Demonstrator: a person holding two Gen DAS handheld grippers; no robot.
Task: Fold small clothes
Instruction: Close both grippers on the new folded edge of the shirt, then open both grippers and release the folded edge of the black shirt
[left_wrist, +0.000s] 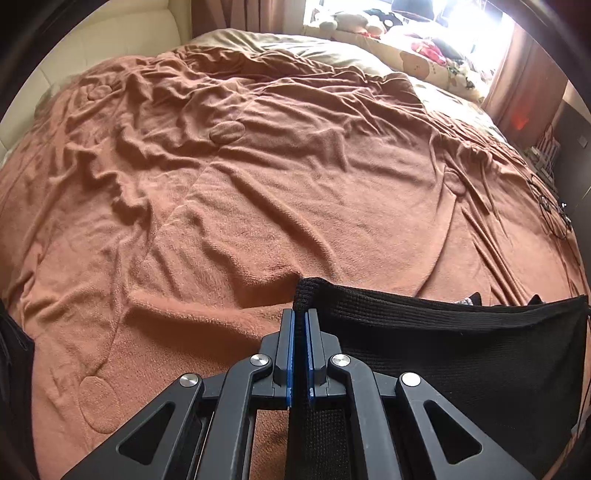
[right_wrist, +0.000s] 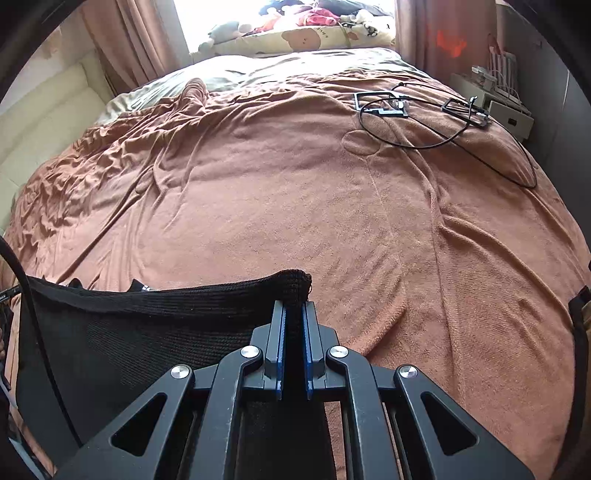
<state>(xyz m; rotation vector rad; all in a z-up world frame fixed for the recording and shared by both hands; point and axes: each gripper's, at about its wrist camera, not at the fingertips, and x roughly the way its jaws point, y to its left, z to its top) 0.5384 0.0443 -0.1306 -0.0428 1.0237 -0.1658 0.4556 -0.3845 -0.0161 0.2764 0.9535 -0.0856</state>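
- Two grippers share one black knitted garment (left_wrist: 443, 350), each clamped on a top corner, so the cloth hangs stretched between them above the rust-brown fleece blanket (left_wrist: 258, 184) that covers the bed.
- Left gripper (left_wrist: 299, 317): its blue-padded jaws are pressed together on the garment's left corner, and the knit runs away from it toward the right of the left wrist view.
- Right gripper (right_wrist: 293, 310): its jaws are likewise closed on the opposite corner (right_wrist: 291, 280), and the cloth (right_wrist: 147, 325) runs off to the left of the right wrist view.
- The held edge is the long axis, lying crosswise between the two hands; the rest of the garment drops below it, toward the person, while open blanket lies ahead of both grippers.
- Neither hand is the nearer one: both stand at the ends of the same edge, so the coming move looks like a joint one, probably carrying that edge forward and lowering it evenly to lay the garment flat.
- Uneven travel would skew the edge and set a crooked fold line.
- A black cable with small frames (right_wrist: 424, 110) lies well beyond on the right side of the bed, clear of the likely landing spot.
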